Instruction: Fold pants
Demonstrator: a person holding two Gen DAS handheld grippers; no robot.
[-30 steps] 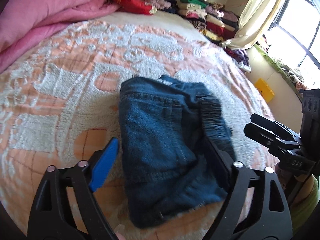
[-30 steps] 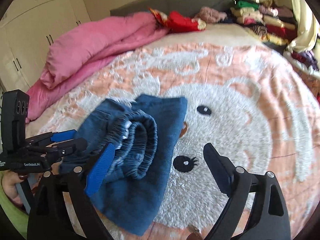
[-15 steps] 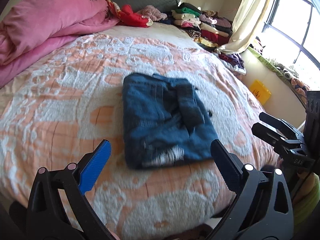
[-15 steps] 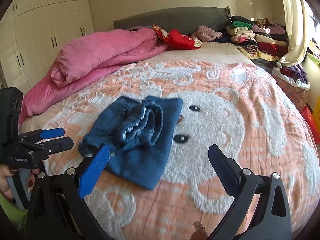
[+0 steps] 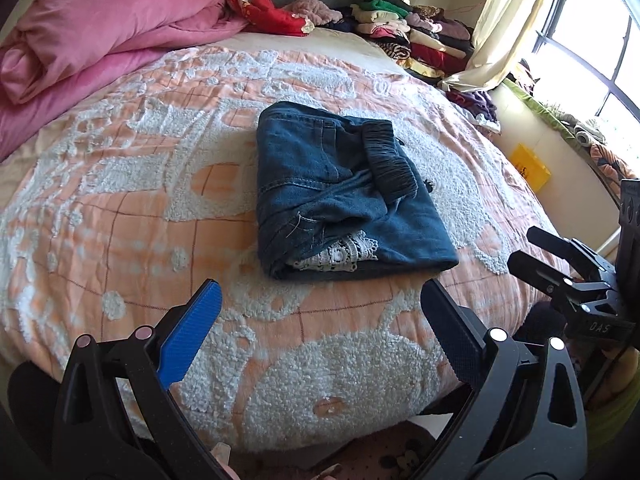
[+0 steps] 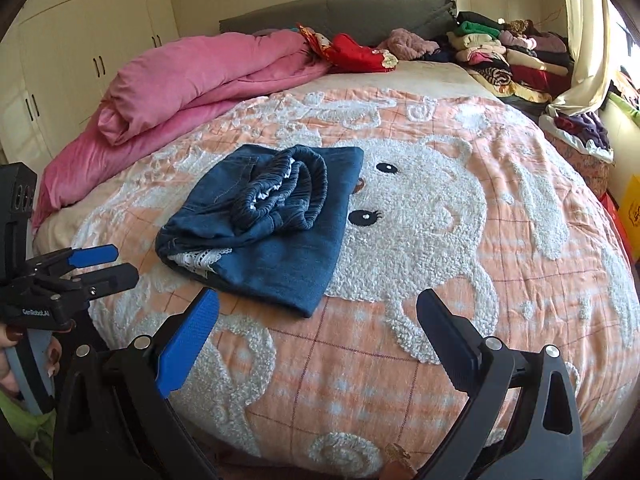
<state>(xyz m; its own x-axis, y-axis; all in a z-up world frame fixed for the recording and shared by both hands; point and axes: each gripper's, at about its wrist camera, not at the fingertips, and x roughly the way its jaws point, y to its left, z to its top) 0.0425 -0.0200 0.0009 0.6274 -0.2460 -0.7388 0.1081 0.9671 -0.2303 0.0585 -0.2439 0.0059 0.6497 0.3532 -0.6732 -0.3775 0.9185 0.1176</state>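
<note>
The blue denim pants (image 5: 336,196) lie folded into a compact bundle on the bed, with the elastic waistband on top and white lace showing at the near edge. They also show in the right wrist view (image 6: 272,220). My left gripper (image 5: 320,304) is open and empty, held back from the near edge of the bundle. My right gripper (image 6: 318,308) is open and empty, also short of the pants. Each gripper shows in the other's view: the right gripper (image 5: 548,256) and the left gripper (image 6: 104,266).
The bed carries an orange and white bear-pattern blanket (image 6: 440,216). A pink duvet (image 6: 192,80) is bunched at the far left. Stacks of folded clothes (image 6: 504,56) line the far right by the curtain (image 5: 508,24). A yellow box (image 5: 530,166) stands by the wall.
Both grippers have pulled back from the pants and away from the bed, so the folded bundle now sits farther off and lies untouched.
</note>
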